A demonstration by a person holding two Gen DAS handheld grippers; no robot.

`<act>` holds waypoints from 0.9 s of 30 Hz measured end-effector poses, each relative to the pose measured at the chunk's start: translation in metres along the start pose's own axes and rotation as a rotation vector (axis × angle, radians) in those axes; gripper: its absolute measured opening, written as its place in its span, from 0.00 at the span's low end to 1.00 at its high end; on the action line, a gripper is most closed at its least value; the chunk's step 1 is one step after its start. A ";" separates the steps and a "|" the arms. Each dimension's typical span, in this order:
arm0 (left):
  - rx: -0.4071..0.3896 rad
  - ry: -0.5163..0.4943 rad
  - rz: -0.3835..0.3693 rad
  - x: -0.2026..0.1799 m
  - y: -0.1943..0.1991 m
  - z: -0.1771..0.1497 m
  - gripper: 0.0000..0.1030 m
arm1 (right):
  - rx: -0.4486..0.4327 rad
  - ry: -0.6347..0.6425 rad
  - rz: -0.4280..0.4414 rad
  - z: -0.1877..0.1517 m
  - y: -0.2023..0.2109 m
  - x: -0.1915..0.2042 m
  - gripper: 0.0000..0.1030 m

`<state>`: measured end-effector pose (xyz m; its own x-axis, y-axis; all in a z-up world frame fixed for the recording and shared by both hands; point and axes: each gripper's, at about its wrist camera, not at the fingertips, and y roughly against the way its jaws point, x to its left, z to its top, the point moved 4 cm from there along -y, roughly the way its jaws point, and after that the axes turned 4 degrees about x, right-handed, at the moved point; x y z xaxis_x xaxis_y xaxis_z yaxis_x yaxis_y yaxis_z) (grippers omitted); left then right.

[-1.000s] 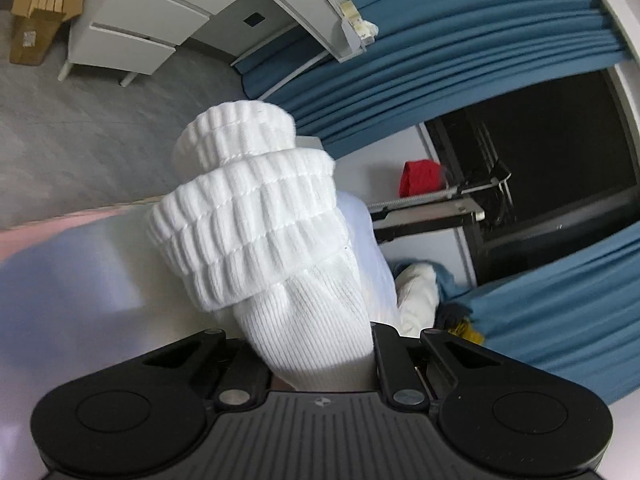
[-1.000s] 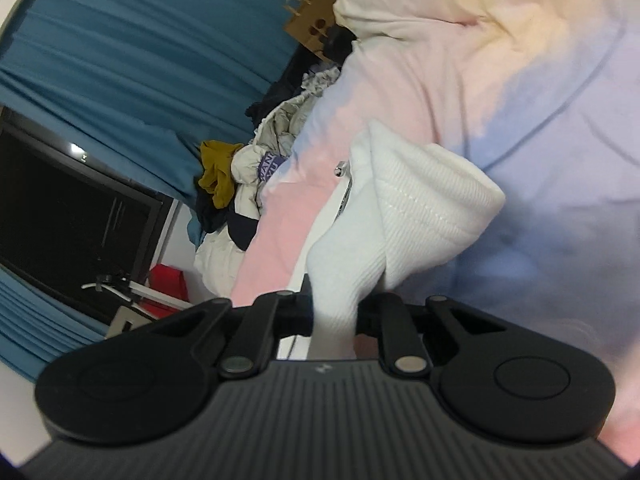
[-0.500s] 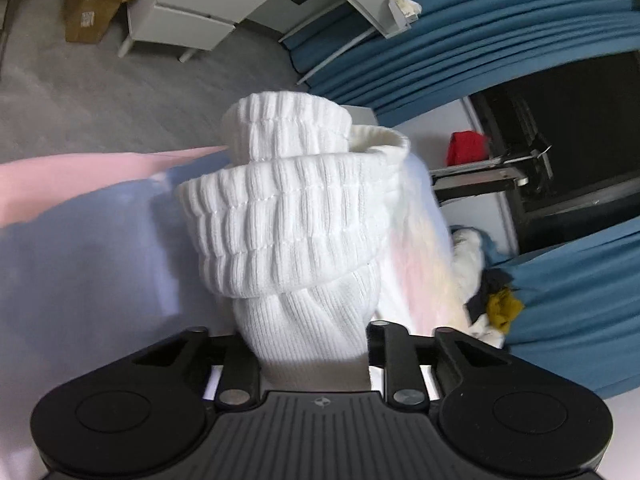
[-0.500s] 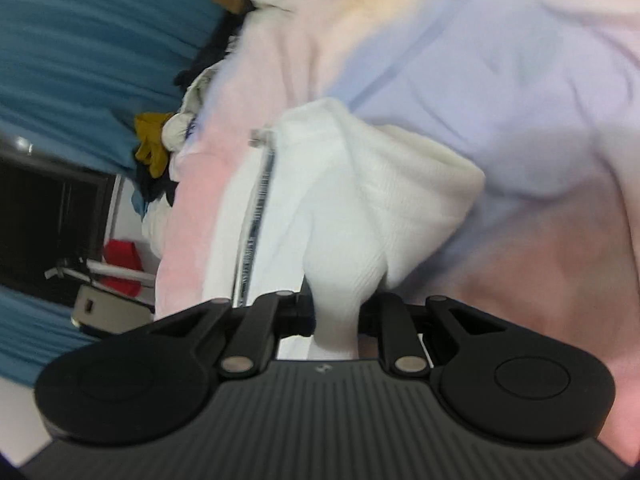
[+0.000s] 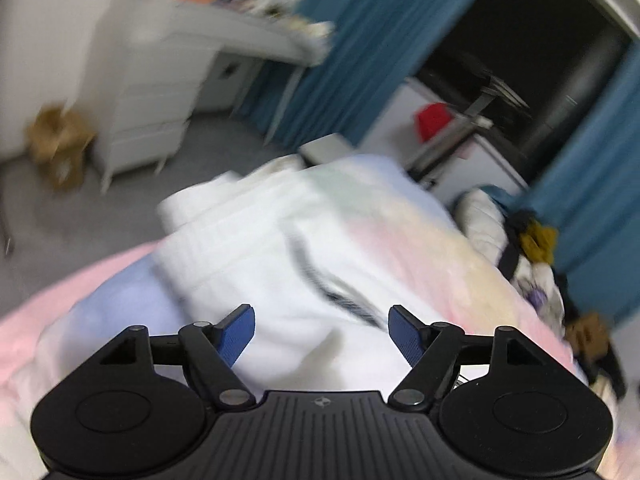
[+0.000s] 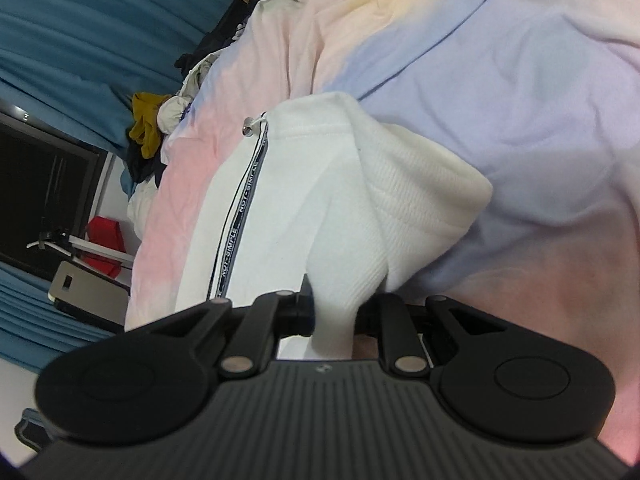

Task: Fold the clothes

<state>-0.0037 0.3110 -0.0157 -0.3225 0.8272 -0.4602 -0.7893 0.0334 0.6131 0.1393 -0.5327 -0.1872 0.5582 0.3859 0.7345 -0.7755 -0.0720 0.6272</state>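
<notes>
Garment position: white knit garment (image 6: 320,184) spread on the pastel bedspread (image 6: 540,128), running straight out ahead of both grippers.
Long axis: lengthways away from the right gripper (image 6: 335,314), parallel to the black lettered tape stripe (image 6: 236,224) ending at a drawstring tip (image 6: 249,124).
Left gripper (image 5: 322,334): jaws spread wide, blue pads (image 5: 238,330) bare, nothing between them; hovering just over the white fabric, view heavily blurred.
Right gripper: clamped tight on a bunched ribbed fold, cloth pinched into a narrow neck.
Nearer hand: right one, already in contact; left above and apart.
Coming move, by judgement: carrying the pinched edge across along the stripe.
Texture: ribbed knit cuff thick and springy, body soft and floppy; likely to sag and slide.
Bedspread: smooth, creased, pink-lilac-cream.
Backdrop: clothes heap (image 6: 160,128), teal curtains (image 6: 80,20).
</notes>
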 end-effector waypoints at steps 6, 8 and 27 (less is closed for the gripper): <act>0.021 -0.187 -0.059 -0.106 -0.044 -0.018 0.75 | 0.002 0.009 0.002 -0.001 -0.001 -0.001 0.15; 0.043 -0.242 -0.071 -0.138 -0.067 -0.035 0.75 | 0.002 0.008 0.005 0.000 -0.001 -0.001 0.15; 0.136 -0.610 -0.032 -0.198 -0.168 -0.147 0.71 | -0.028 0.045 0.002 -0.004 0.009 0.009 0.15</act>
<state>0.1155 0.0593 -0.1221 0.0883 0.9946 -0.0543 -0.7068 0.1010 0.7001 0.1363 -0.5265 -0.1759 0.5431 0.4270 0.7230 -0.7849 -0.0475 0.6177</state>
